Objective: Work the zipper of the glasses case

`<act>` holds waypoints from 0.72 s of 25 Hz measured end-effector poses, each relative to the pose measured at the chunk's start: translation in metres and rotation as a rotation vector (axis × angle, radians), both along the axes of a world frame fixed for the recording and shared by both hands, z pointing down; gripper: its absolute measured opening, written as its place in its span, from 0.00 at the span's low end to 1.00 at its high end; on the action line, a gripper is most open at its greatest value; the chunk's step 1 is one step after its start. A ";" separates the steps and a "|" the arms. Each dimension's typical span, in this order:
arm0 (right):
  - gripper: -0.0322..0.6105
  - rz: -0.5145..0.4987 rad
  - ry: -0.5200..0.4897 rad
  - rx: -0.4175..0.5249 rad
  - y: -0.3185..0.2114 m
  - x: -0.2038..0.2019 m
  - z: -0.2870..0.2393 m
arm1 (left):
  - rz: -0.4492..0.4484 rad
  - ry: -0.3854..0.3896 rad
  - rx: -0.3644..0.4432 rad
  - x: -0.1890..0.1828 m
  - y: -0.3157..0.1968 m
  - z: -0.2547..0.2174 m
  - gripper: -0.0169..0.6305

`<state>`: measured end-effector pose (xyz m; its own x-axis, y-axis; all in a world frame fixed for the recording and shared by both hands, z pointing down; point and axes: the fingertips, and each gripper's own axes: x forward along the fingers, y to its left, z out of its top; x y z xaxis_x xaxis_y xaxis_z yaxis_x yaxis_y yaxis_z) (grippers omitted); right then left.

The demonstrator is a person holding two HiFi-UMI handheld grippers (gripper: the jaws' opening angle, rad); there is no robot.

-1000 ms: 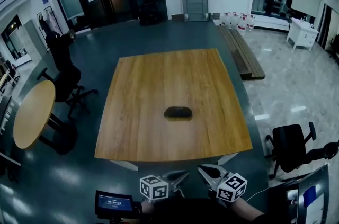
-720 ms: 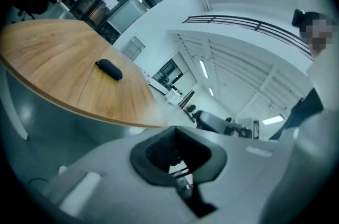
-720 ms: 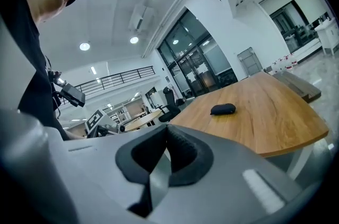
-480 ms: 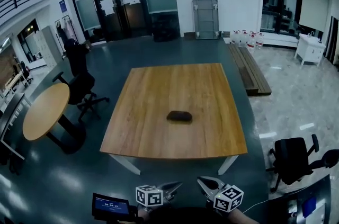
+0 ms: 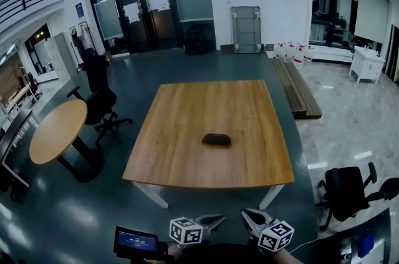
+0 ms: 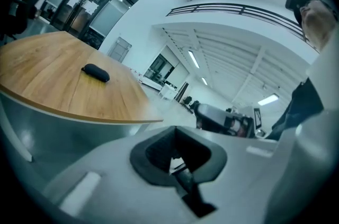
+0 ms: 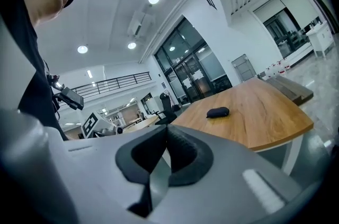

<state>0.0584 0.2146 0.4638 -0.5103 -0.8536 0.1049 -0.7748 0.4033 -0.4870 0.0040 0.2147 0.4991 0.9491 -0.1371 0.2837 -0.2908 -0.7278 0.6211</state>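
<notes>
Wooden table, head view: dark glasses case lies near the table's middle. Left gripper and right gripper are off the table's near edge, well apart from the case. Left gripper view: jaws together, nothing between them. Right gripper view: jaws together, empty; case on the table beyond.

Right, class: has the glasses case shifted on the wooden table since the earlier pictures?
No. The glasses case lies at the same spot on the wooden table, about midway across and nearer the near edge; only the camera has shifted.
</notes>
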 end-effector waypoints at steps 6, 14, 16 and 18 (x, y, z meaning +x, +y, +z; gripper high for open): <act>0.06 -0.009 -0.001 -0.003 -0.002 -0.010 0.001 | -0.033 0.003 -0.005 -0.014 -0.005 0.001 0.02; 0.06 -0.020 0.001 -0.011 0.001 -0.014 0.002 | -0.045 0.010 -0.033 -0.018 -0.002 0.005 0.02; 0.06 -0.021 0.002 -0.011 0.002 -0.014 0.003 | -0.038 0.008 -0.032 -0.017 0.001 0.006 0.02; 0.06 -0.023 0.001 -0.009 0.001 -0.016 0.002 | -0.032 0.005 -0.034 -0.017 0.001 0.005 0.02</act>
